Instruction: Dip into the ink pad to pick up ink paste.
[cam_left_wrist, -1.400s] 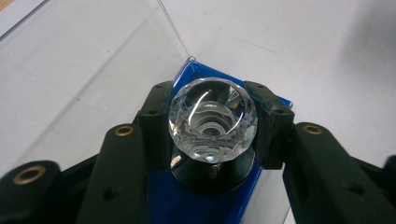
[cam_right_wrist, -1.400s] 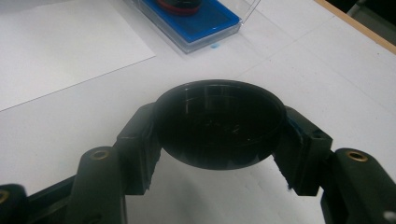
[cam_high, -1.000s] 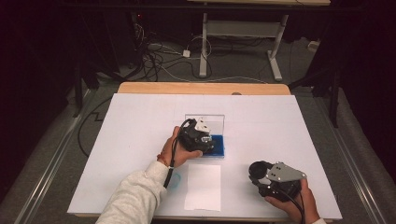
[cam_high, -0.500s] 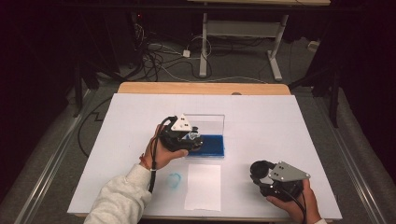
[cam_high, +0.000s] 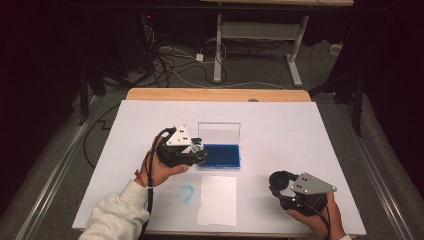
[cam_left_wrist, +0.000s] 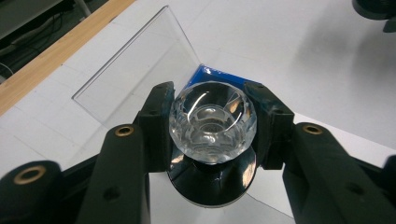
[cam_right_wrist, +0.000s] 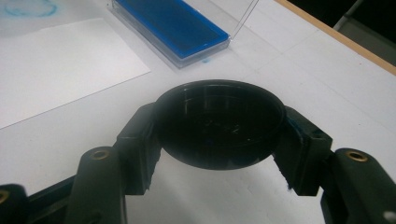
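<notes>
Two grippers (cam_high: 197, 150) (cam_high: 280, 182), one ink pad (cam_high: 219, 156), one paper sheet (cam_high: 217, 200).

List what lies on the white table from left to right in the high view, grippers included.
Left gripper holding a clear-topped stamp → blue ink smudge → white paper sheet → right gripper holding a round black cap. The open blue ink pad case overlaps the middle, so it is left out.

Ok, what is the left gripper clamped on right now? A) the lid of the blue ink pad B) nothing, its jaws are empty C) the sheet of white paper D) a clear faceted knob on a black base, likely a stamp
D: in the left gripper view the left gripper has its jaws closed on a clear faceted knob, near the blue ink pad.
</notes>
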